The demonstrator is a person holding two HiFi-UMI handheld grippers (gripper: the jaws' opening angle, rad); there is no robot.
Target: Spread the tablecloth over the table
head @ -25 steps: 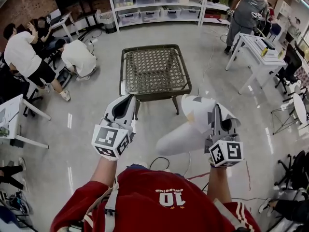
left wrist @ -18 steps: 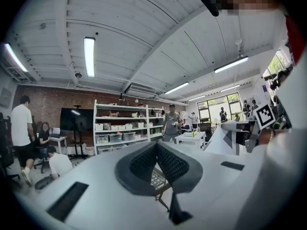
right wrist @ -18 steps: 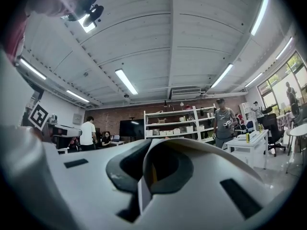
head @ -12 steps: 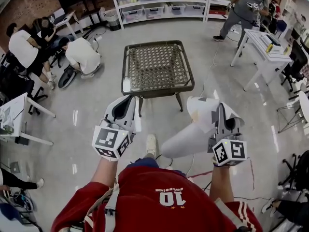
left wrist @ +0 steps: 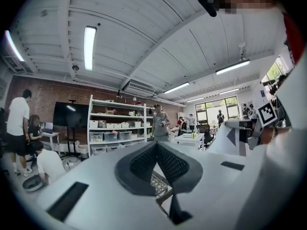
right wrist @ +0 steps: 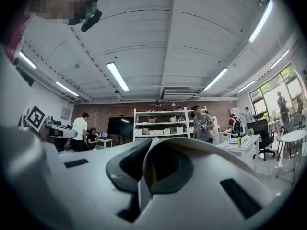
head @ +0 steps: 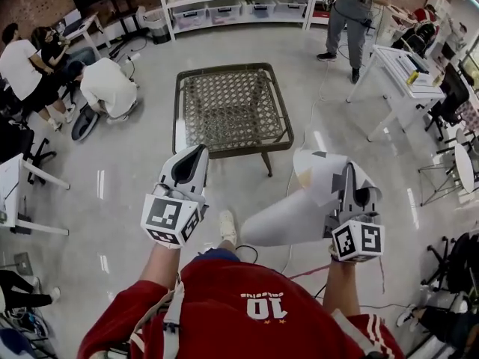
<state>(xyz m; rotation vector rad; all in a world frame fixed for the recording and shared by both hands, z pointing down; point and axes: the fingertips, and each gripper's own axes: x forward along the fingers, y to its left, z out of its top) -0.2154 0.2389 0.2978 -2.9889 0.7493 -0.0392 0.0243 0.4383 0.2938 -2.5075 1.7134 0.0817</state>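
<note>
Facing the far table (head: 178, 111), we clamp the tablecloth (head: 288, 217) in the right gripper (head: 350, 169); left gripper (head: 200, 151) closed, empty, free for unfolding.

Counted: one square dark-framed woven-top table (head: 232, 107) ahead of left gripper (head: 200, 149); one white folded tablecloth (head: 296, 214) clamped in right gripper (head: 347, 169); two grippers total.

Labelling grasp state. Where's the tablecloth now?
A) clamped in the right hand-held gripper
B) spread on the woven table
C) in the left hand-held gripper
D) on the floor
A: the tablecloth hangs from the right hand-held gripper, whose jaws are shut on a fold of it; the table is uncovered.
</note>
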